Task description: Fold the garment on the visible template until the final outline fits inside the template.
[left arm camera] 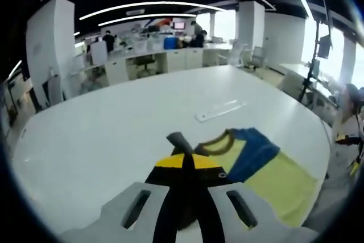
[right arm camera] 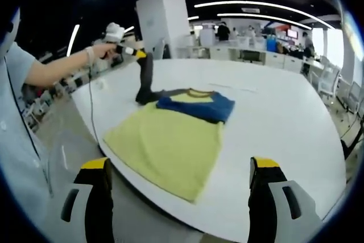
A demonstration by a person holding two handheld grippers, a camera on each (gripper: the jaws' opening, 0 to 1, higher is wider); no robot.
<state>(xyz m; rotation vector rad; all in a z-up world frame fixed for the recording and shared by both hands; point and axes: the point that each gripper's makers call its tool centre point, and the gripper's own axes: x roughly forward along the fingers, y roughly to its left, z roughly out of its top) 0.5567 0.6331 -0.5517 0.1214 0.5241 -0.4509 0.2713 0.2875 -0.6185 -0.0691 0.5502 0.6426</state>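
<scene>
A yellow T-shirt [right arm camera: 165,143] with a blue sleeve [right arm camera: 202,108] folded across its chest and a brown collar lies near the edge of a white table [right arm camera: 284,118]. It also shows in the left gripper view as the T-shirt [left arm camera: 278,180]. My left gripper [left arm camera: 178,139] is shut, pinching the shirt's dark sleeve by the collar. In the right gripper view that left gripper [right arm camera: 143,96] stands upright on the dark sleeve, held by a person's hand. My right gripper [right arm camera: 179,163] hangs open over the shirt's near hem, holding nothing.
A thin clear strip [left arm camera: 220,110] lies on the table beyond the shirt. The table edge [right arm camera: 170,211] curves close under my right gripper. A stand [left arm camera: 311,66] and chairs are at the right, with desks, pillars and people far behind.
</scene>
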